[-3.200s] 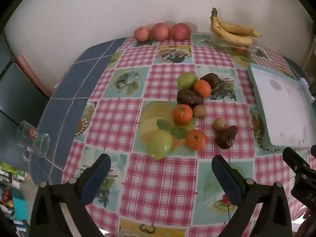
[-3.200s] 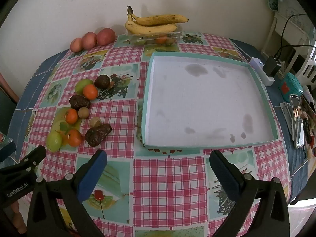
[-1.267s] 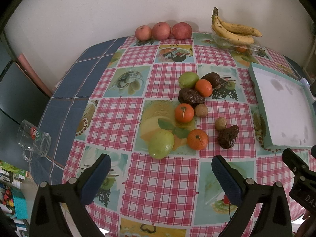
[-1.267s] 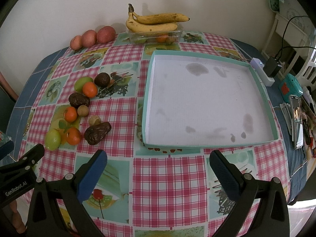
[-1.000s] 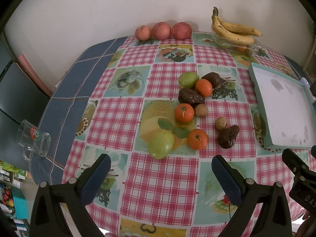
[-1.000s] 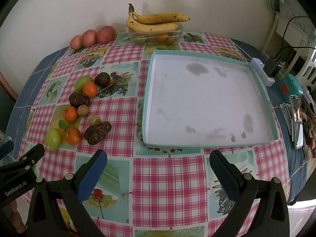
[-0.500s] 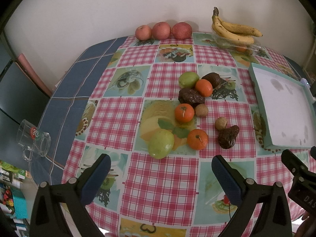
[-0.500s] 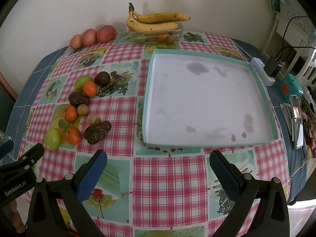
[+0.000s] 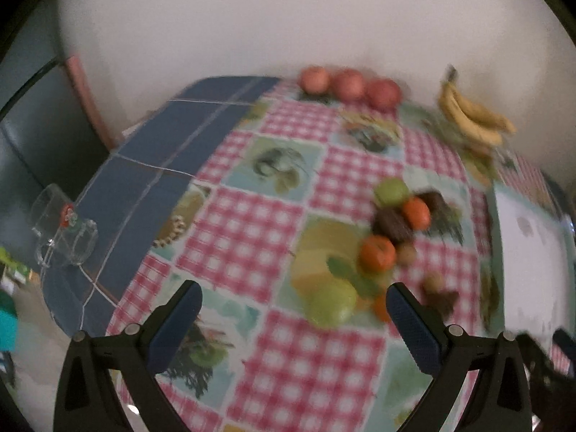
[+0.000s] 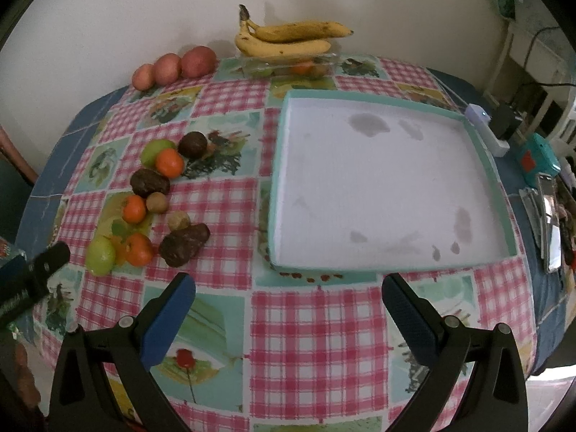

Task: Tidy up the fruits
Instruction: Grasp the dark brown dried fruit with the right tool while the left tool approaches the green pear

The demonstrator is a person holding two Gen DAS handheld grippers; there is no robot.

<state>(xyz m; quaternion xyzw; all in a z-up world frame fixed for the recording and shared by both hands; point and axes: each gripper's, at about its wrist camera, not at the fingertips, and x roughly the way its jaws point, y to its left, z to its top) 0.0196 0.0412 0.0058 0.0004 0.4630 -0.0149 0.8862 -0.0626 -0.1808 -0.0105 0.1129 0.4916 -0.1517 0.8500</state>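
Note:
A cluster of loose fruit lies on the checked tablecloth: green fruits (image 10: 100, 254), oranges (image 10: 138, 249), dark brown fruits (image 10: 183, 244) and small brown ones (image 10: 178, 220). An empty teal-rimmed white tray (image 10: 392, 102) sits to their right. My left gripper (image 9: 293, 315) is open and empty, above the table's near edge, with the green fruit (image 9: 333, 302) just ahead between its fingers; this view is blurred. My right gripper (image 10: 288, 304) is open and empty in front of the tray. The left gripper's body (image 10: 30, 275) shows at the left edge.
Three red apples (image 10: 174, 66) and bananas (image 10: 288, 37) on a clear container stand at the back by the wall. A glass mug (image 9: 63, 232) sits at the table's left edge. A power strip (image 10: 486, 126), a teal device and phones lie at the right.
My left gripper has swung left and forward; its view is now blurred and the fruit sits further right. My right gripper has barely moved.

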